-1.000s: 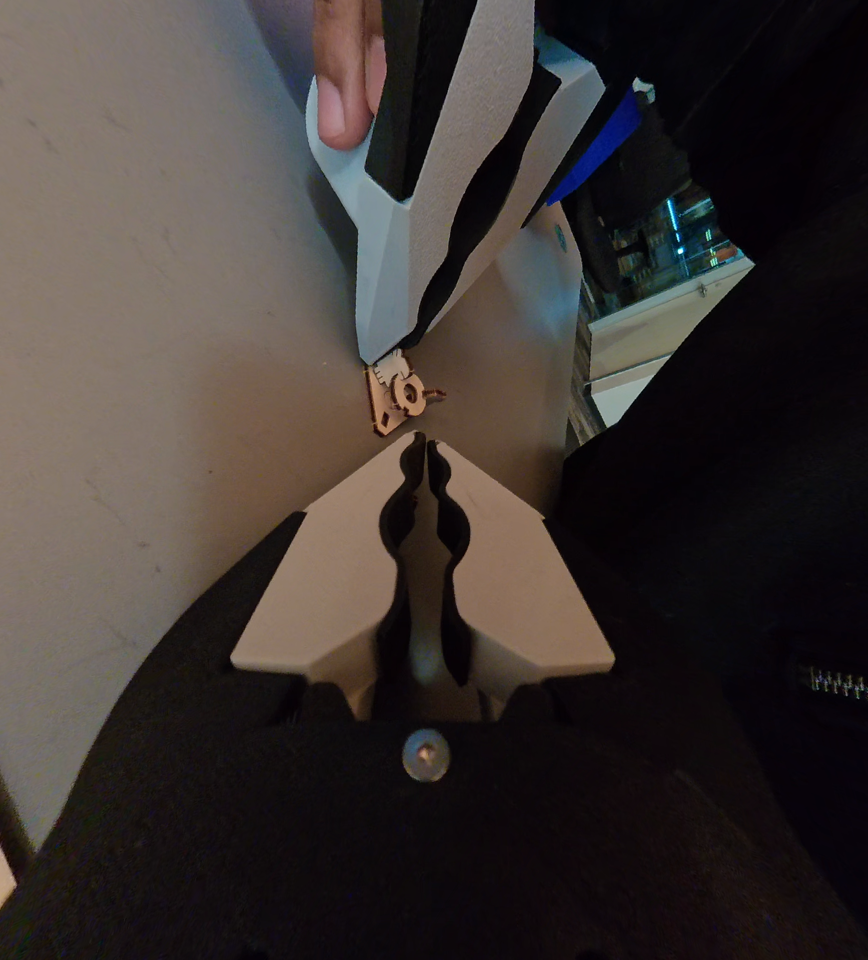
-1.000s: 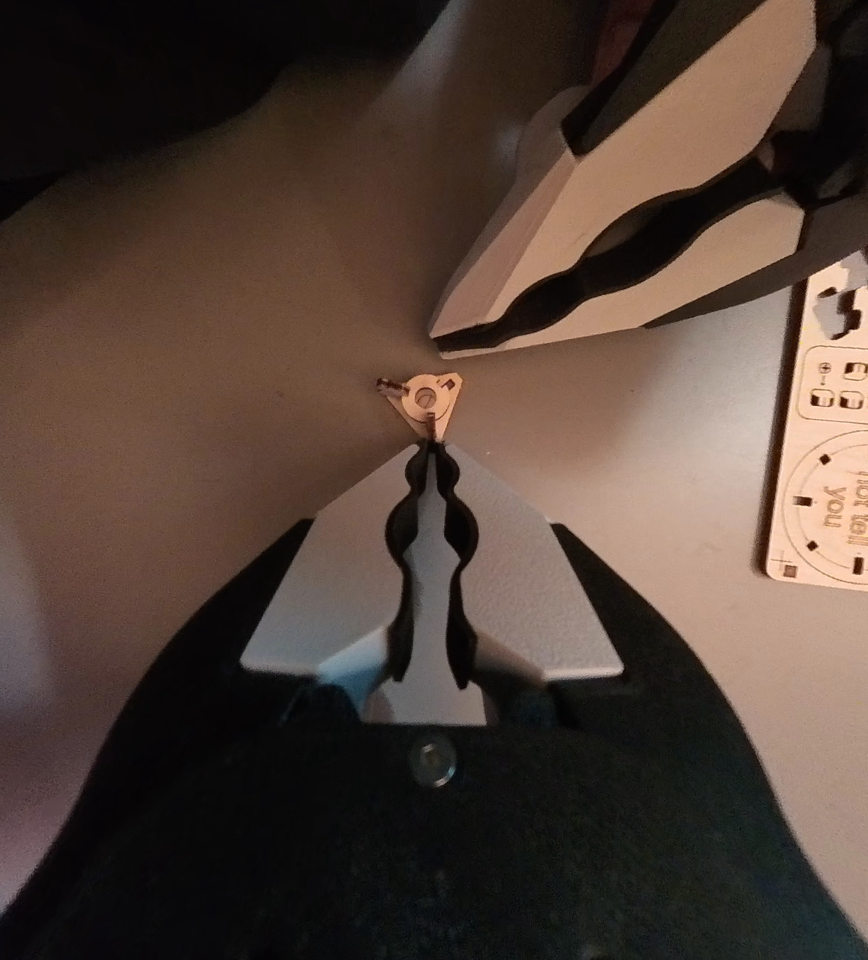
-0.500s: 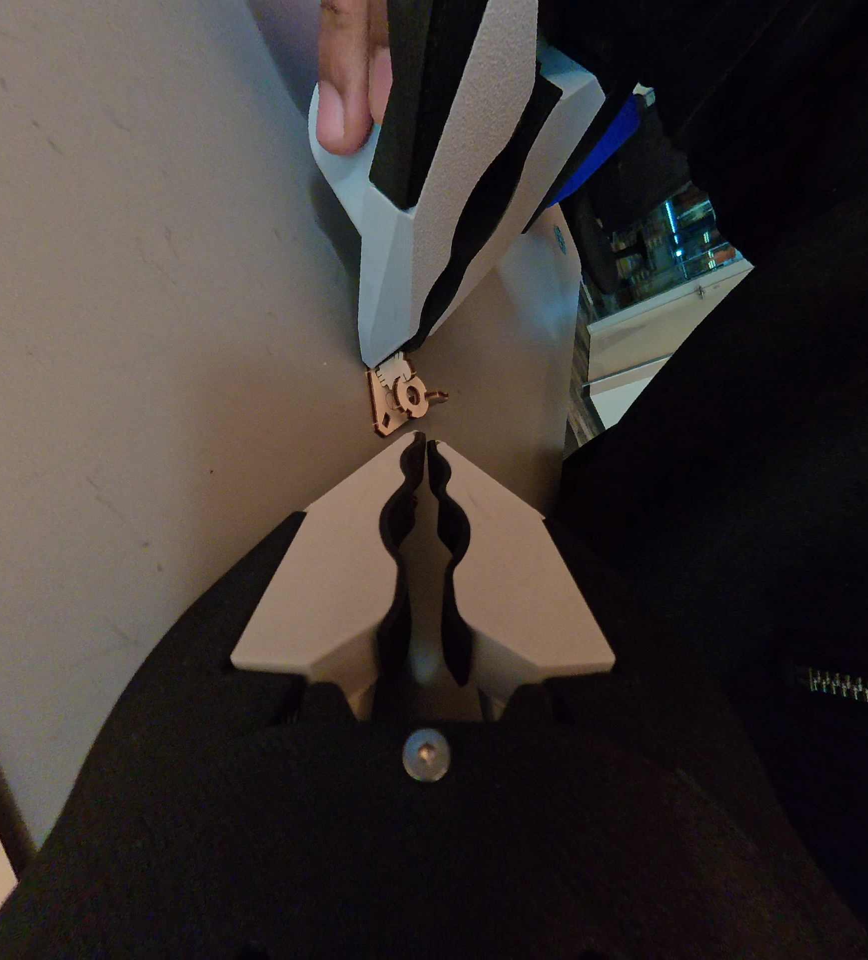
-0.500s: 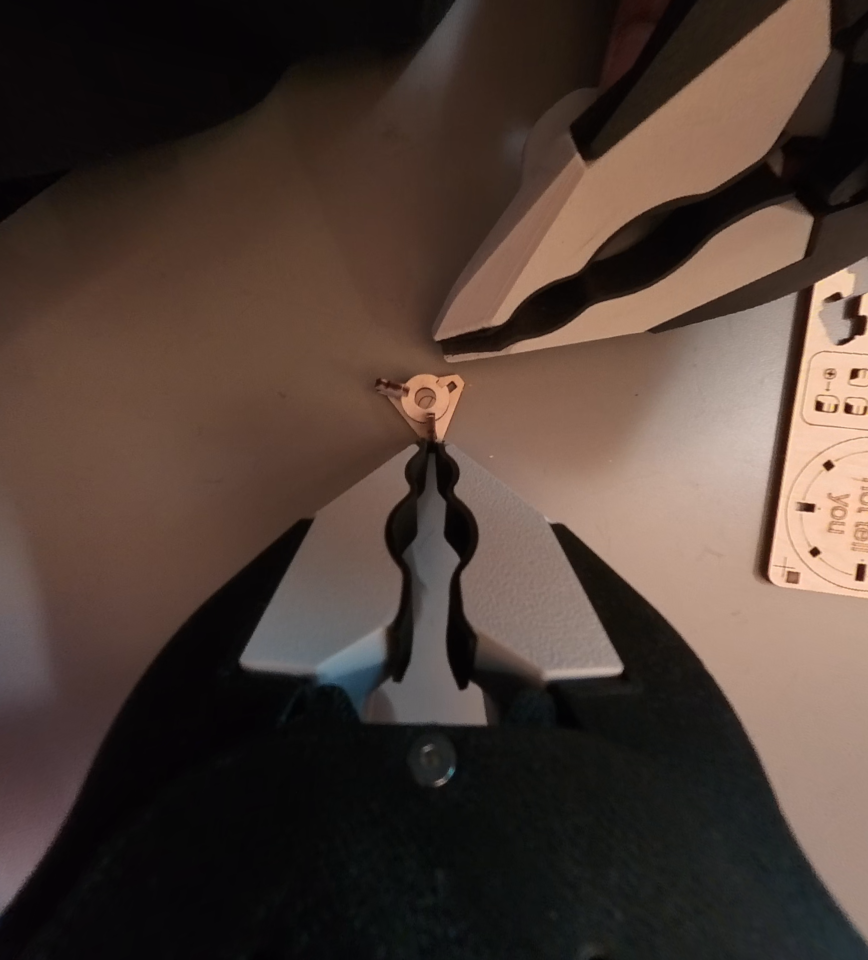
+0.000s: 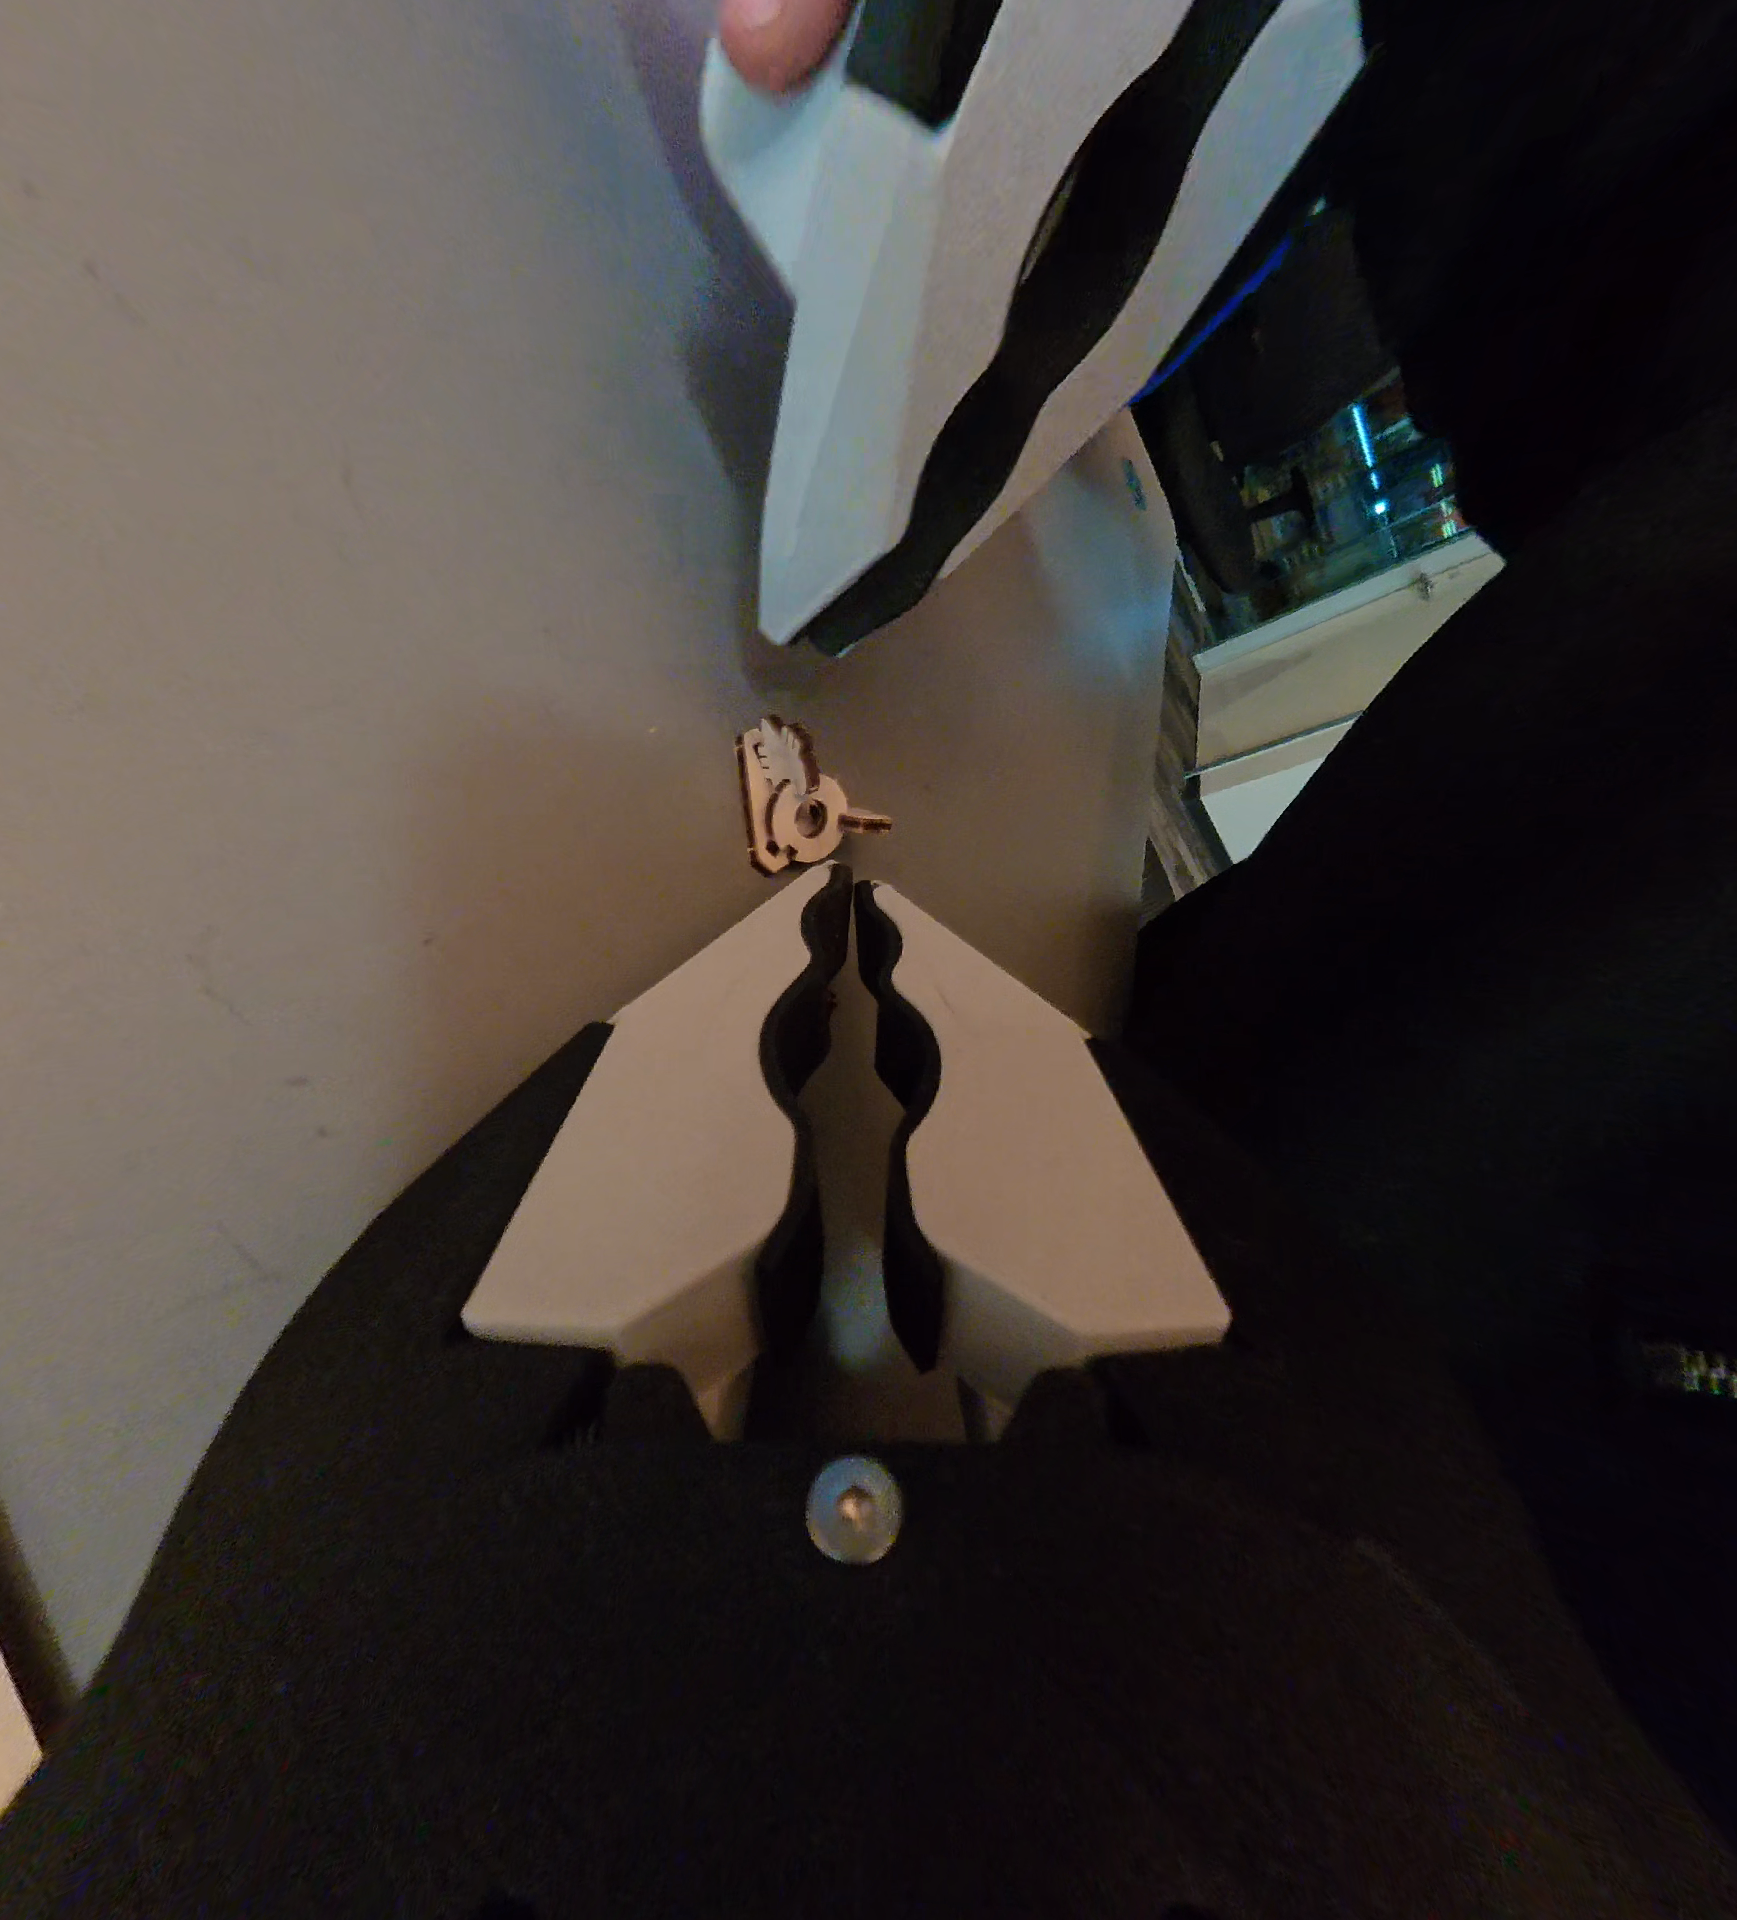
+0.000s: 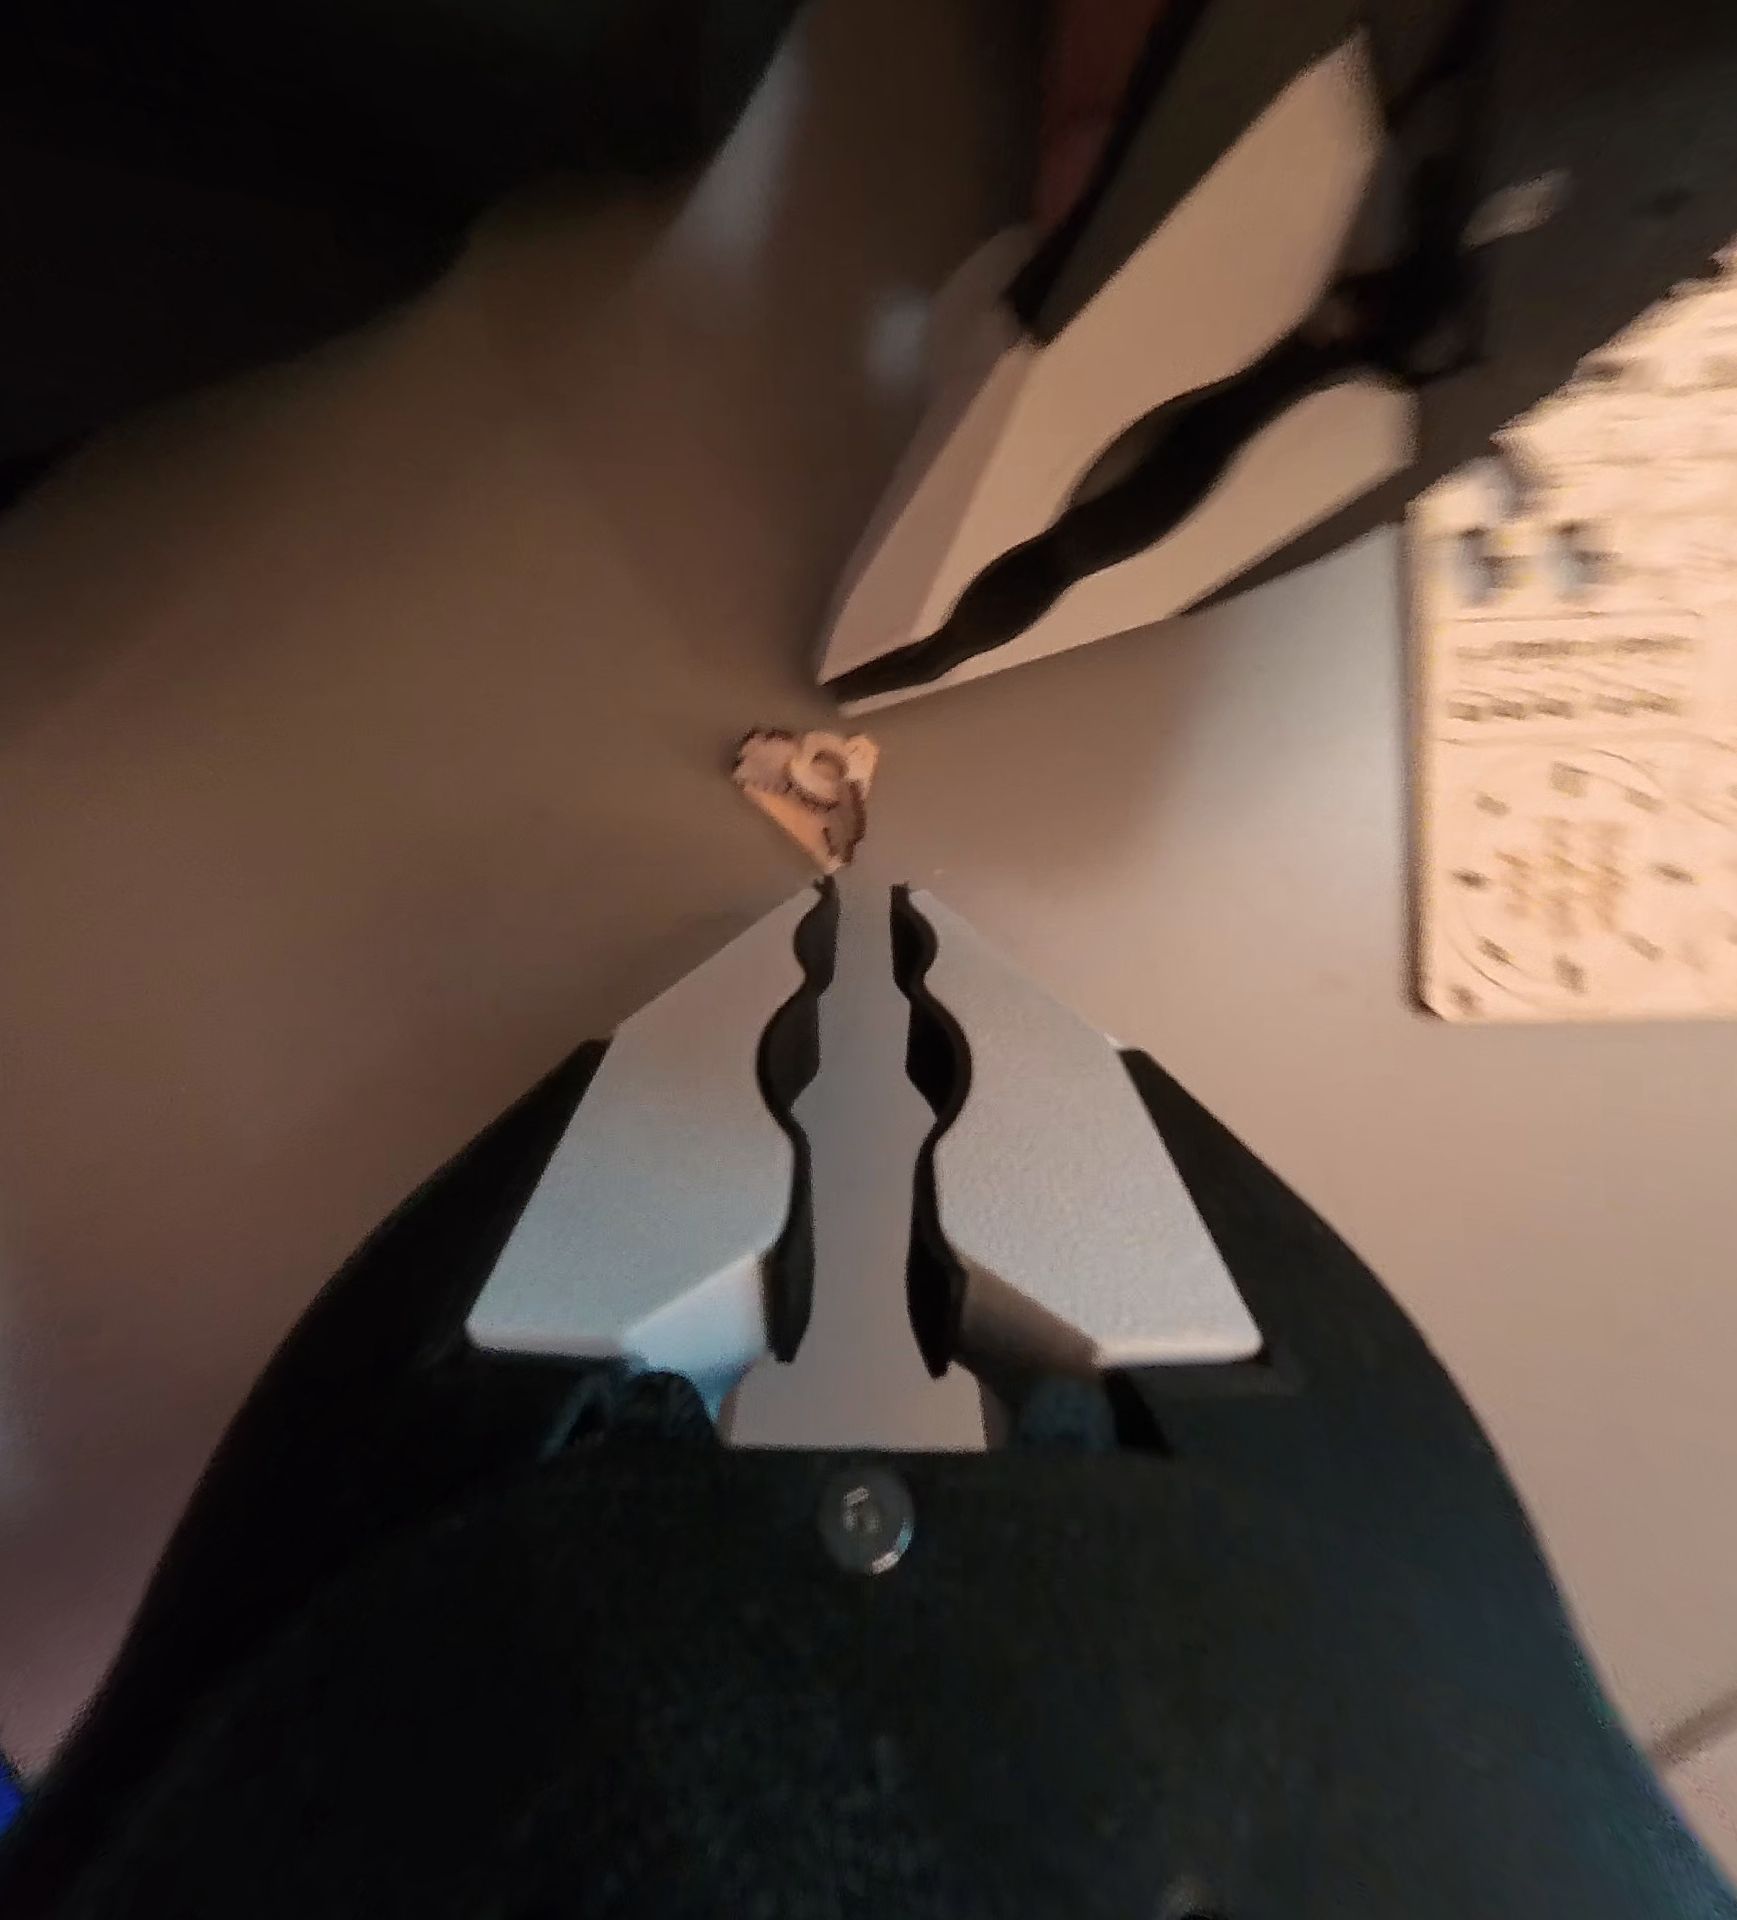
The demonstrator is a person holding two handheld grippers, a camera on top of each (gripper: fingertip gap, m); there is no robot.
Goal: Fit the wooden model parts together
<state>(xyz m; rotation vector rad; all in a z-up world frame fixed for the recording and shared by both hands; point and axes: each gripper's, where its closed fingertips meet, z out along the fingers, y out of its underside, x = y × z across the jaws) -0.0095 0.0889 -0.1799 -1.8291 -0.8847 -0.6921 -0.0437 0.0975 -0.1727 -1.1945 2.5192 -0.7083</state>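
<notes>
Two grippers are pointed at one tiny wooden assembly (image 5: 786,795) lying flat on the grey table (image 5: 324,623). It's a small laser-cut triangular piece with a ring on top, a toothed bit at one end and a little peg sticking out sideways.

The left gripper (image 5: 848,883) has its fingertips pinched together with nothing between them, and it sits just beside the wooden assembly, right at its near corner; whether it actually touches it is hard to say.

The right gripper (image 6: 859,894) has its fingers parted a little and bare, with the table showing through the gap. The wooden assembly (image 6: 807,784) lies just past its tips, apart from them. That view is pretty blurry.

From the left side you can see the right gripper (image 5: 822,623) hanging over the piece, clear of it, with a fingertip (image 5: 765,42) on its body at the top. A pale wooden cut-out sheet (image 6: 1622,644) lies towards the table's right side, well apart from the piece.
</notes>
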